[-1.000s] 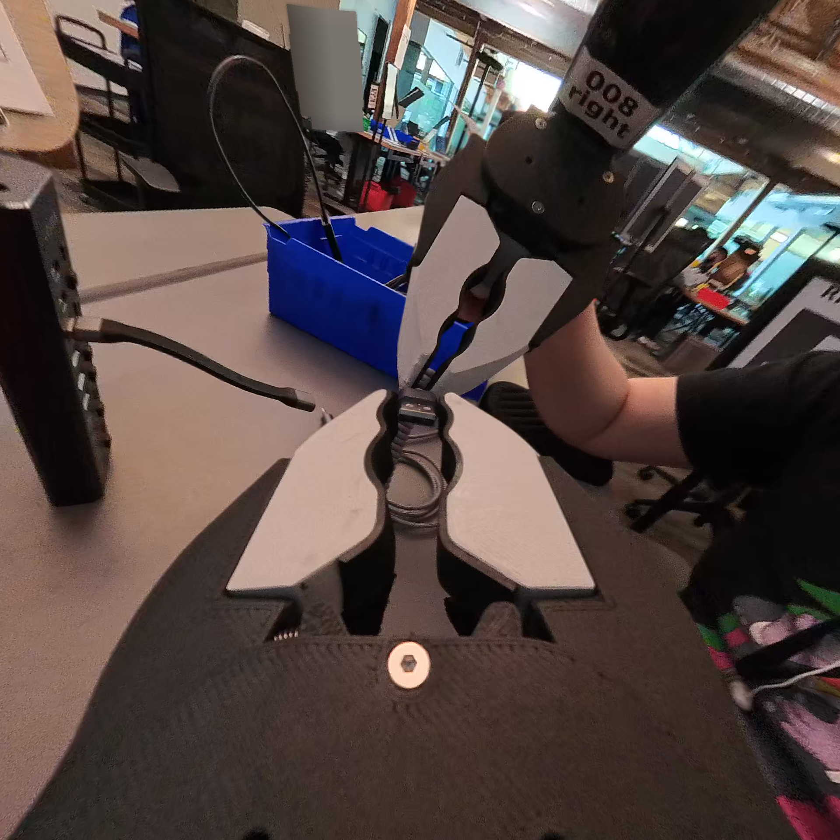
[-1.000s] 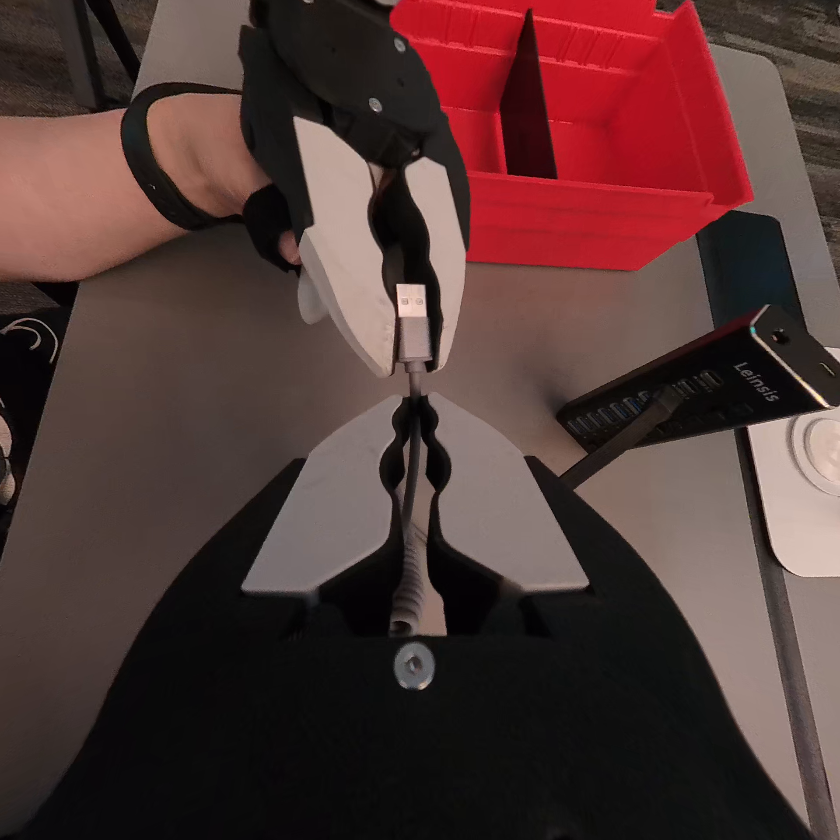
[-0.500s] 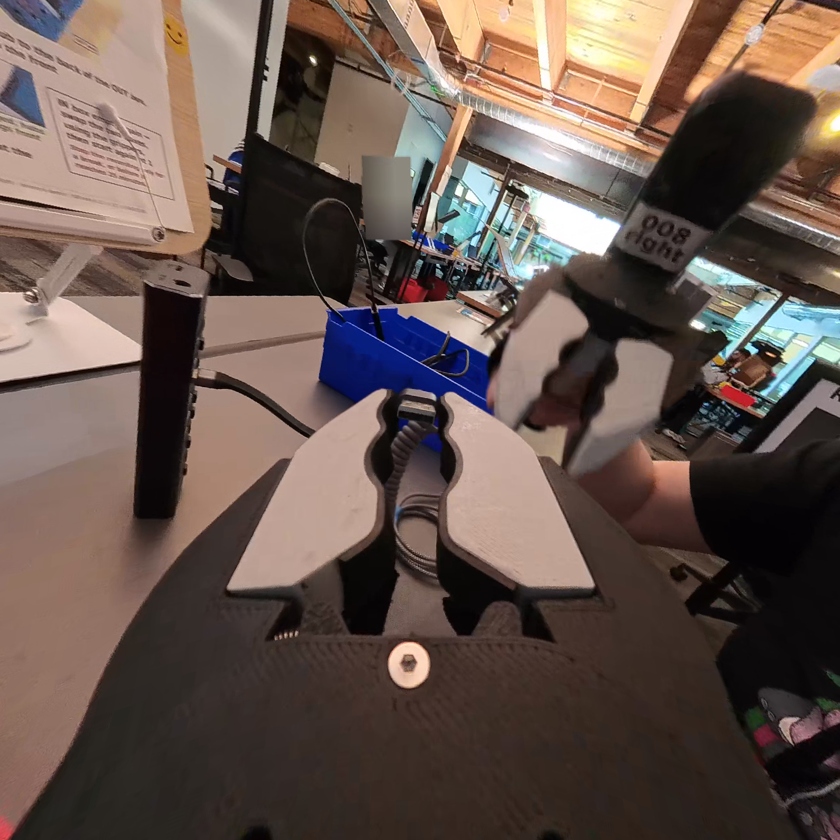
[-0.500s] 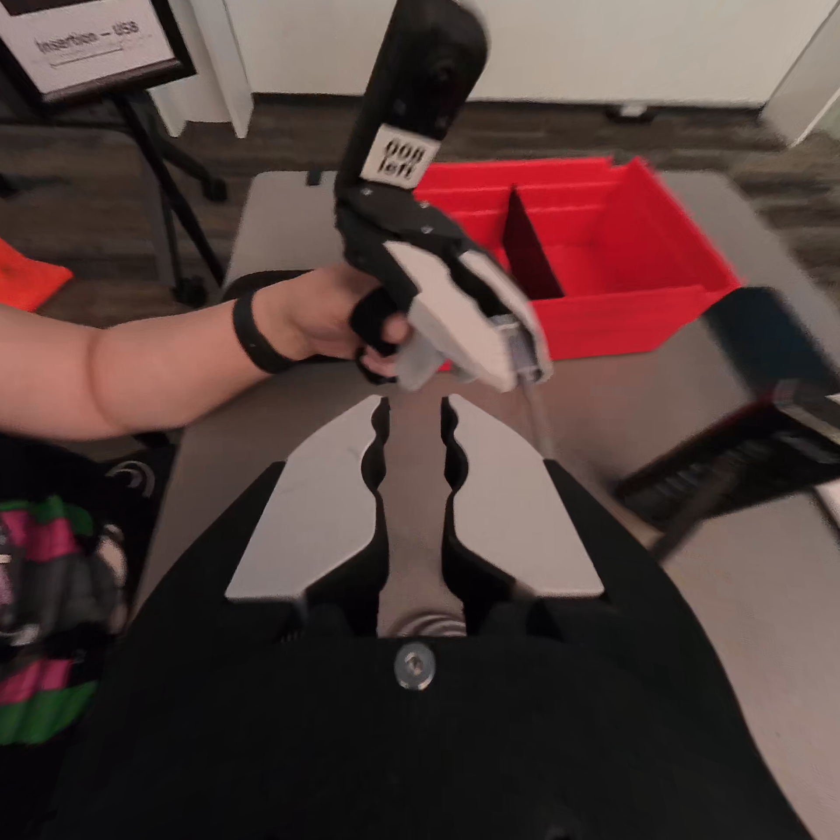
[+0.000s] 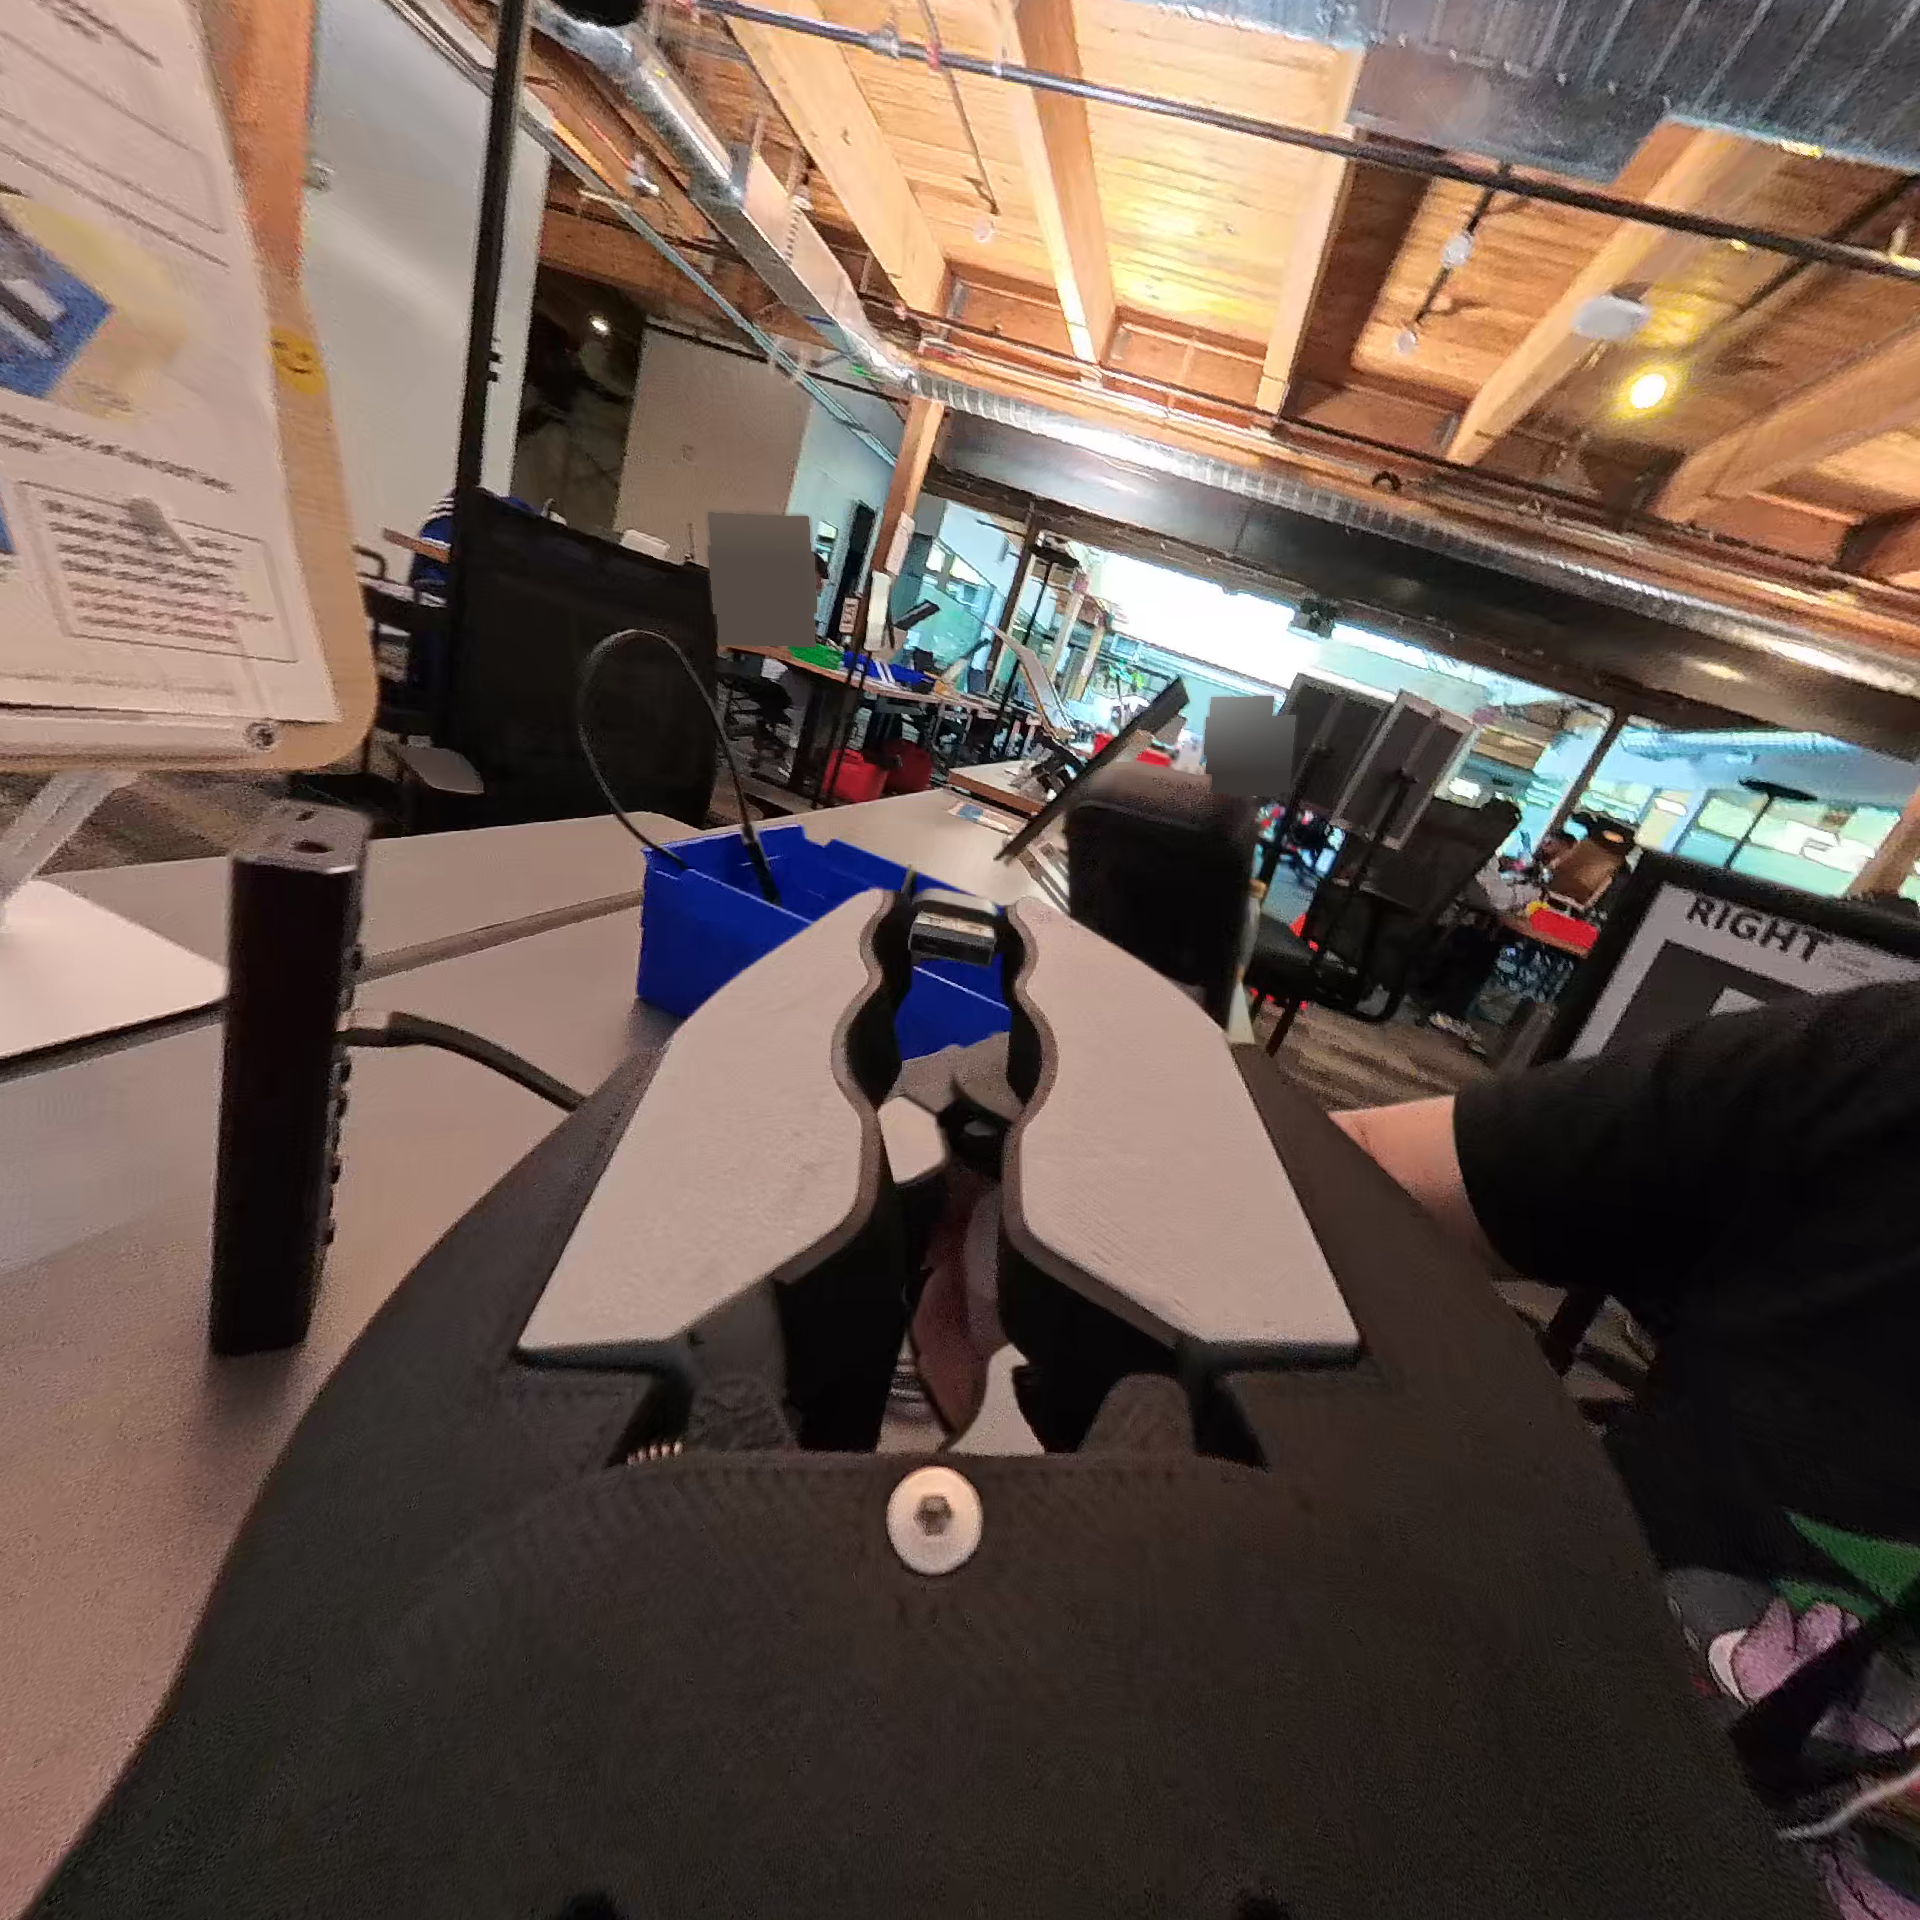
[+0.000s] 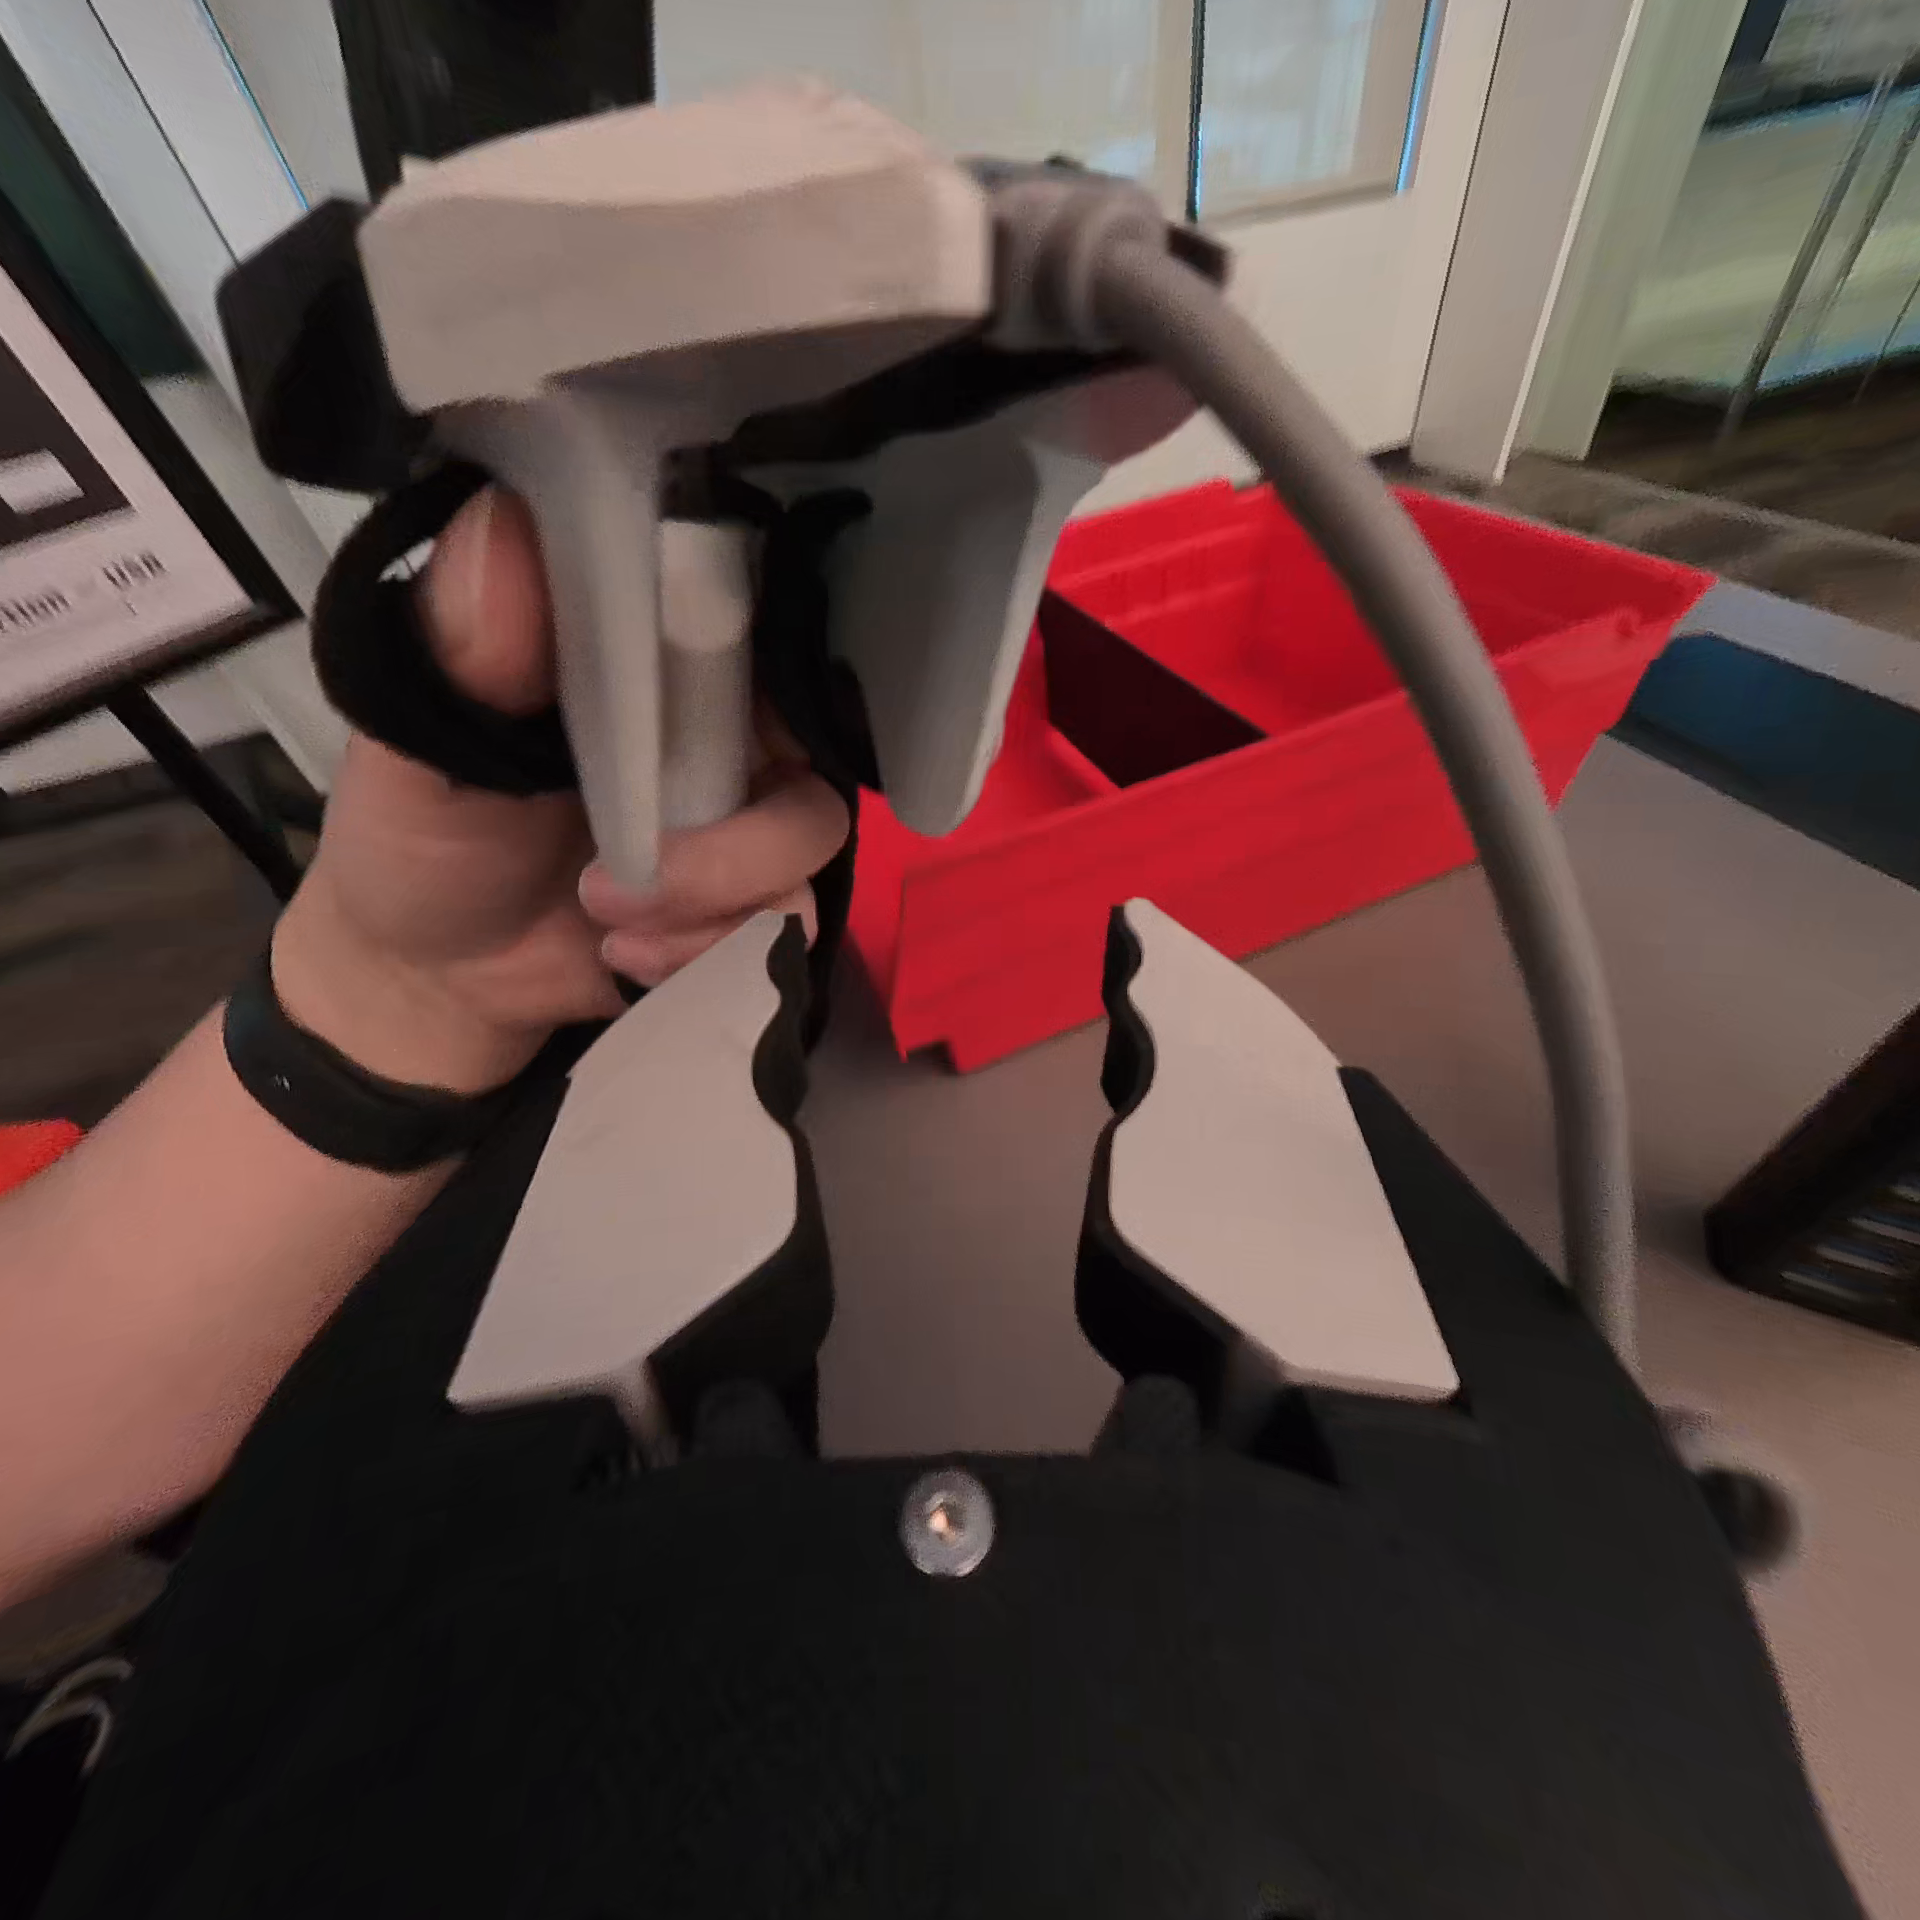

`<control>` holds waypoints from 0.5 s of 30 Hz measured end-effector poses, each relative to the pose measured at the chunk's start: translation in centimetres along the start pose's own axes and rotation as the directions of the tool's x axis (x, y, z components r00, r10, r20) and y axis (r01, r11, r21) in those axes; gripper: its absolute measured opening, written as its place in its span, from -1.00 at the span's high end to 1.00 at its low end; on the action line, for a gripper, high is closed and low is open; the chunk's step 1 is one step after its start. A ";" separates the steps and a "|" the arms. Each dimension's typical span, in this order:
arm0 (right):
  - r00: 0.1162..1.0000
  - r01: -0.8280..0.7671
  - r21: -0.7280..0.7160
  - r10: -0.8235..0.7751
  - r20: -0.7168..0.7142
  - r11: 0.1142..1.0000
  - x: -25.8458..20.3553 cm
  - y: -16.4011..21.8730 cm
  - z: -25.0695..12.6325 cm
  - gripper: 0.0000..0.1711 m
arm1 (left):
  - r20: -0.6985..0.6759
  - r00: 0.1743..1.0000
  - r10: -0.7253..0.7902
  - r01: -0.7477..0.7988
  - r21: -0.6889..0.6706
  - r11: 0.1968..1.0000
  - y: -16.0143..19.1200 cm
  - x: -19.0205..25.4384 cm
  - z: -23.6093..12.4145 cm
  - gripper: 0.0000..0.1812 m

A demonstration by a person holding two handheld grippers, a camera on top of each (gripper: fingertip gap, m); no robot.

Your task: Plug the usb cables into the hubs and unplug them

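Currently: One USB Plug Clamped, One Gripper Empty

Two grippers are showing. The left gripper (image 5: 948, 920) is holding its jaws together on one USB plug (image 5: 952, 932), which is sitting at the fingertips with its metal end pointing forward. One grey cable (image 6: 1455, 707) is arching from that gripper down past the right side of the right wrist view. The right gripper (image 6: 961, 920) is holding its jaws apart with nothing between them, just below the left gripper.

One black hub (image 5: 283, 1081) is standing upright on the grey surface (image 5: 125, 1455), left of the left gripper. One dark cable (image 5: 468, 1049) is sitting plugged into its side. A second cable (image 5: 665, 727) is looping up out of one blue bin (image 5: 717, 935) behind the jaws.

One red bin (image 6: 1299, 769) with one dark divider is resting on the surface beyond the right gripper. A hub corner (image 6: 1839, 1216) is showing at the right edge.
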State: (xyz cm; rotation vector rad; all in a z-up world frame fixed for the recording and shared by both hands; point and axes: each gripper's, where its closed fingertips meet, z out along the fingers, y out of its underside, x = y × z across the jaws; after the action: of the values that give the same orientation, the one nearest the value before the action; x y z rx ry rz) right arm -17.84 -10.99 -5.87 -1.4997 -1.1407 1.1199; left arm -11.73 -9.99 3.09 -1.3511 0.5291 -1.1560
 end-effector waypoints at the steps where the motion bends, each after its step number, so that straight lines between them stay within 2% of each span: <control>1: 1.000 -0.007 0.045 0.007 0.004 0.999 0.0 -0.4 0.0 0.33 | -0.012 1.000 0.015 -0.015 -0.011 1.000 0.1 0.5 0.2 0.83; 5: 0.989 0.086 0.186 -0.061 -0.135 0.979 2.7 -2.4 -1.4 0.34 | -0.037 0.994 0.099 -0.101 -0.042 0.994 0.4 2.2 0.8 0.83; 8: 0.983 0.139 0.364 -0.083 -0.164 0.921 3.4 -6.1 -4.5 0.34 | -0.097 0.990 0.105 -0.105 0.007 0.994 -0.4 3.4 0.6 0.83; 11: 0.980 0.198 0.562 -0.184 -0.083 0.803 1.4 -9.8 -8.3 0.36 | -0.153 0.986 0.071 -0.065 0.043 0.997 -1.0 4.1 0.3 0.83; 13: 0.947 0.279 0.604 -0.318 -0.043 0.747 -0.3 -10.6 -9.6 0.38 | -0.209 0.976 0.059 -0.048 0.059 0.997 -1.2 4.8 0.2 0.83; 15: 0.901 0.296 0.626 -0.428 0.068 0.721 -2.6 -10.5 -10.4 0.53 | -0.218 0.973 0.075 -0.066 0.045 0.997 -0.9 5.0 0.3 0.82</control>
State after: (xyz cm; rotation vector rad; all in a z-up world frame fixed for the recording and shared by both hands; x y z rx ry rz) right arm -9.69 -13.29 6.47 -0.6291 -1.0192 1.2233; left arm -9.80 -14.04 5.52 -1.1695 0.7057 -1.2583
